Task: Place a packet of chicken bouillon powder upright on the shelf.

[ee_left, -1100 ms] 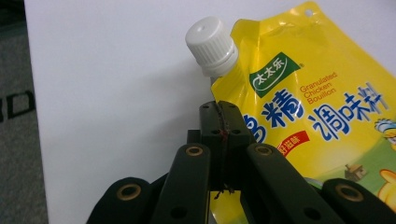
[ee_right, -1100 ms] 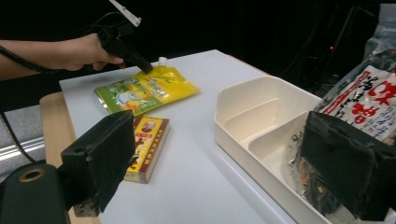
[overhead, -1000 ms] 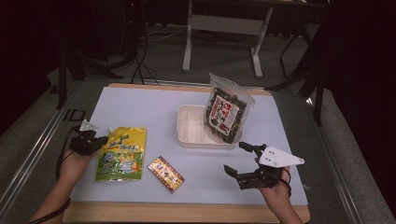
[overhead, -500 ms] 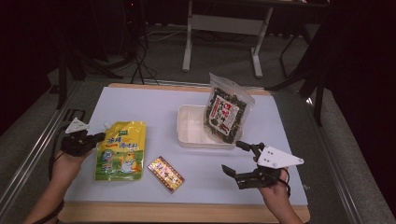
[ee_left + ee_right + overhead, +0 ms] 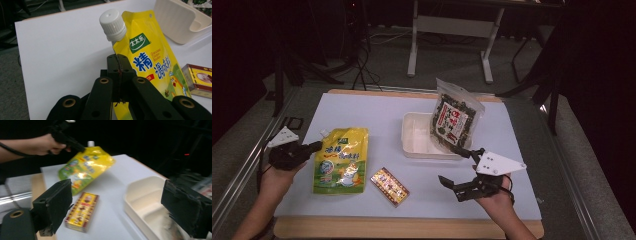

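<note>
The yellow spout pouch (image 5: 340, 160) lies at about 8 o'clock on the counter (image 5: 377, 115), its top corner pinched in the closed left tongs (image 5: 314, 146) – apparently lifted a little. At 5 o'clock from it lies a small gold box (image 5: 389, 186). The right tongs (image 5: 462, 167) gape empty at 4 o'clock, near the cream tray (image 5: 412, 135) holding a seaweed bag (image 5: 454, 120)
</note>
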{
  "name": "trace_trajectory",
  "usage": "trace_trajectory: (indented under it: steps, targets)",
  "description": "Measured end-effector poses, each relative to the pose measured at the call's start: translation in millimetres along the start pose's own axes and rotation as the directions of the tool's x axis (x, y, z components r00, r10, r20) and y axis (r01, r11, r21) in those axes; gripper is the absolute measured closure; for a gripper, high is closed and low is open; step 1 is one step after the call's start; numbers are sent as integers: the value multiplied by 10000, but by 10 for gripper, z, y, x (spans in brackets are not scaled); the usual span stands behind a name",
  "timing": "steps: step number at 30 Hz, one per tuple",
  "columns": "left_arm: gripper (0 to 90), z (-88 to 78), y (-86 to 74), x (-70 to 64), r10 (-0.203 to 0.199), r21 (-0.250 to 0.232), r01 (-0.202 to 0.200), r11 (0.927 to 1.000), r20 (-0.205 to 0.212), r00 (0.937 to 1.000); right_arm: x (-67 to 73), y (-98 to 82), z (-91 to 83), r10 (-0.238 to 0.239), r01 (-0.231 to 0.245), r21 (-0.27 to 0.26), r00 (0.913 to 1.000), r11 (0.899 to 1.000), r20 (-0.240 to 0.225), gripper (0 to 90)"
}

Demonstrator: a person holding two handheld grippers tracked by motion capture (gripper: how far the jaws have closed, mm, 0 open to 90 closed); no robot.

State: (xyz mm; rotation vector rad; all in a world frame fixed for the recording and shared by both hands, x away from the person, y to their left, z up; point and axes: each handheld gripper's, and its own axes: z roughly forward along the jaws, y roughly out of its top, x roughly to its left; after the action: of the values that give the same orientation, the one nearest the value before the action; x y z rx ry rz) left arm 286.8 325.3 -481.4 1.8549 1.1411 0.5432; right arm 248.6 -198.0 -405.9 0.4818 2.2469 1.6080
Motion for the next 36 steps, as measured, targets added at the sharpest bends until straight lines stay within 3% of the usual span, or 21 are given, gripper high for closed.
trace_trajectory:
  steps: [11, 15, 16, 18, 20, 21, 24, 28, 33, 34, 35, 36]
  targets:
    - [900, -149, -20, -37, 28, -434, -15, 9991, 306, 9995, 117, 203, 495, -67, 80, 271, 9987, 9996, -501, 135]
    - [900, -213, -25, -71, 80, -574, -61, 9983, 328, 9994, 176, 291, 744, -139, 160, 280, 9971, 9995, -751, 141]
    - [900, -228, -28, -81, 145, -654, -120, 9978, 370, 9992, 206, 320, 877, -120, 150, 305, 9952, 9994, -967, 142]
    - [900, -259, -30, -94, 117, -780, -82, 9969, 448, 9989, 214, 329, 929, -127, 161, 313, 9943, 9994, -1060, 145]
    - [900, -290, -34, -114, 205, -902, -157, 9958, 518, 9984, 248, 349, 1132, 12, 40, 379, 9906, 9993, -1366, 146]
    - [900, -308, -35, -126, 223, -1007, -163, 9948, 592, 9980, 248, 349, 1132, 12, 40, 379, 9906, 9993, -1366, 146]
    - [900, -353, -30, -157, 383, -1192, -292, 9924, 744, 9965, 291, 321, 1417, 203, -107, 567, 9852, 9983, -1702, 146]
    - [900, -404, -29, -196, 631, -1433, -490, 9885, 959, 9934, 292, 230, 1653, 475, -302, 930, 9806, 9952, -1900, 146]
    - [900, -458, -32, -230, 926, -1730, -701, 9824, 1256, 9878, 244, 126, 1859, 820, -587, 1227, 9776, 9907, -1941, 146]
    - [900, -463, -33, -234, 980, -1760, -745, 9816, 1289, 9868, 231, 103, 1909, 898, -641, 1329, 9762, 9891, -1974, 146]
    - [900, -479, -42, -240, 1158, -1985, -851, 9764, 1488, 9821, 212, 53, 2011, 1068, -773, 1426, 9713, 9868, -2124, 151]
    - [900, -479, -42, -240, 1158, -1985, -851, 9764, 1488, 9821, 209, 37, 2058, 1092, -773, 1519, 9705, 9854, -2151, 150]
